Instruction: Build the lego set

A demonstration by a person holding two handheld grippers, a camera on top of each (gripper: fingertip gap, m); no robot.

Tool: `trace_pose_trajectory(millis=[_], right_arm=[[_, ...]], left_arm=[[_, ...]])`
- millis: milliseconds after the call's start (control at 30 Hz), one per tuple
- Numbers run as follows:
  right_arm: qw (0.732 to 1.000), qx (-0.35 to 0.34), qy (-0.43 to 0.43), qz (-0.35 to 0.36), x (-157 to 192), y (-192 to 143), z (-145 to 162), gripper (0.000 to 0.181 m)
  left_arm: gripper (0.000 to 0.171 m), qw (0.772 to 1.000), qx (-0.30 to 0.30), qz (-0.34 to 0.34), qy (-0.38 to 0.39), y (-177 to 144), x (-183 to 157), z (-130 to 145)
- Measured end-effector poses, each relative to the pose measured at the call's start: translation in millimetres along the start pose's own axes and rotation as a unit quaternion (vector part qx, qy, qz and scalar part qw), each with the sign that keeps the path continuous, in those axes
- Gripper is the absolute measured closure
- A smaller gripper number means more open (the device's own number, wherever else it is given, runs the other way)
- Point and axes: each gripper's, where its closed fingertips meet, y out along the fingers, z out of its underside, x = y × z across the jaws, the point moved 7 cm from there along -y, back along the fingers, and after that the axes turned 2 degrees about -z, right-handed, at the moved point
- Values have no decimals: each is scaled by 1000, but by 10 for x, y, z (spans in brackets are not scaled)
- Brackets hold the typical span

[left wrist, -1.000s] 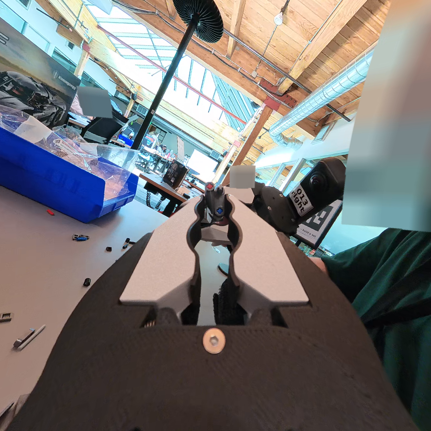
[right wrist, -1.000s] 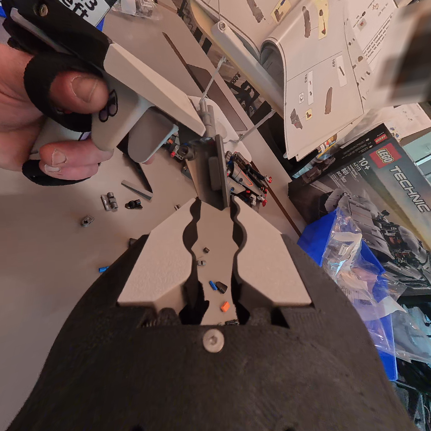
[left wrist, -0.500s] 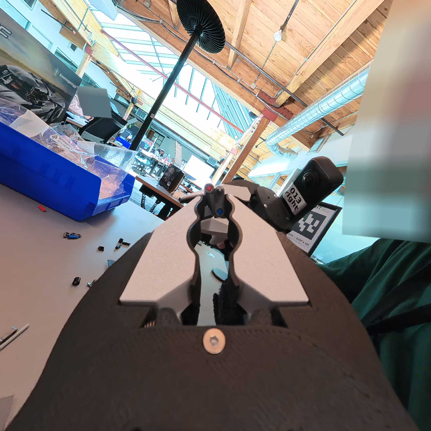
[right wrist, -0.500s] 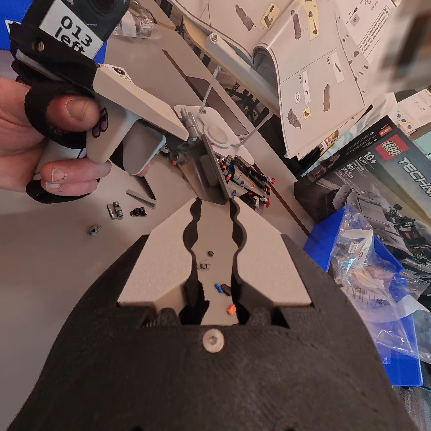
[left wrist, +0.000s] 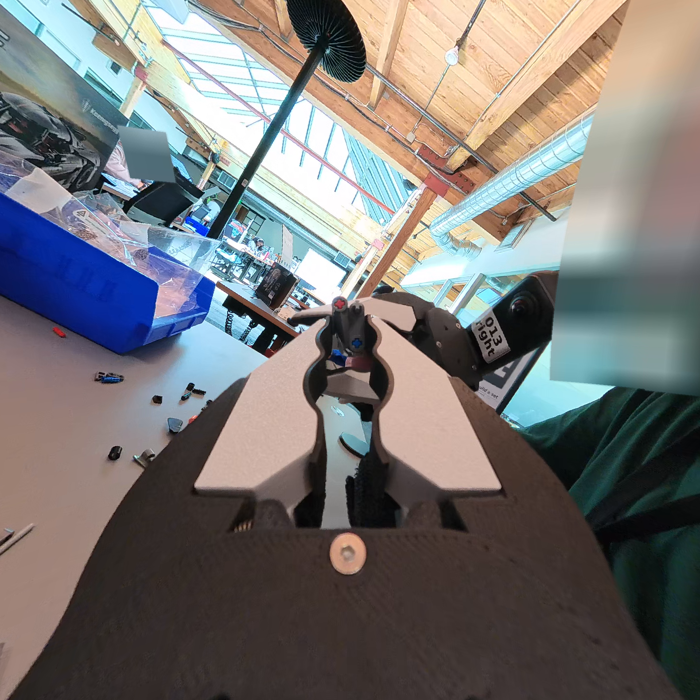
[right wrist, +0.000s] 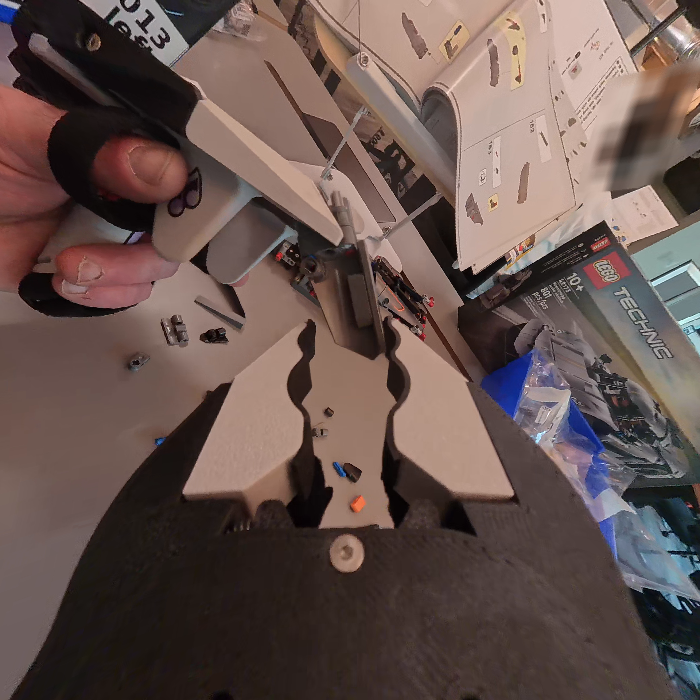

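Note:
A grey Lego panel assembly [right wrist: 341, 295] with a grey pin on top is held above the table between both grippers. My left gripper [left wrist: 346, 329] is shut on its small grey end piece [left wrist: 346, 322], which has a red and a blue cross end. In the right wrist view the left gripper [right wrist: 335, 231] comes in from the upper left, held by a hand [right wrist: 75, 189]. My right gripper [right wrist: 350, 325] stands slightly open around the panel's lower end; the panel touches the right finger and a narrow gap shows at the left finger. Its fingers [left wrist: 390, 314] show beyond the piece in the left wrist view.
A partly built dark model [right wrist: 401, 295] lies behind the panel. An open instruction booklet [right wrist: 511, 132], the set's box [right wrist: 625, 322] and a blue bin [right wrist: 503, 390] with plastic bags stand to the right. Loose small pieces [right wrist: 174, 329] dot the table [left wrist: 57, 435]. A green sleeve [left wrist: 625, 473] is close. About 4 cm separates my left fingertips from my right.
The panel has turned from tilted to more upright. My right jaws have widened a little around it. My left gripper stays shut on the end piece and has shifted slightly.

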Motion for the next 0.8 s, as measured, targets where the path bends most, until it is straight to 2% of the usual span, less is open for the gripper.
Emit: trace_pose_trajectory(millis=[167, 500, 800], right_arm=[[1000, 1, -11, 6, 7, -10, -8, 154], [1000, 10, -16, -2, 14, -2, 17, 156], [1000, 8, -12, -7, 13, -6, 17, 157]], left_arm=[[158, 1000, 9, 2, -5, 26, -9, 41], [157, 1000, 12, -2, -3, 33, -5, 54], [156, 999, 7, -24, 42, 12, -47, 14]])
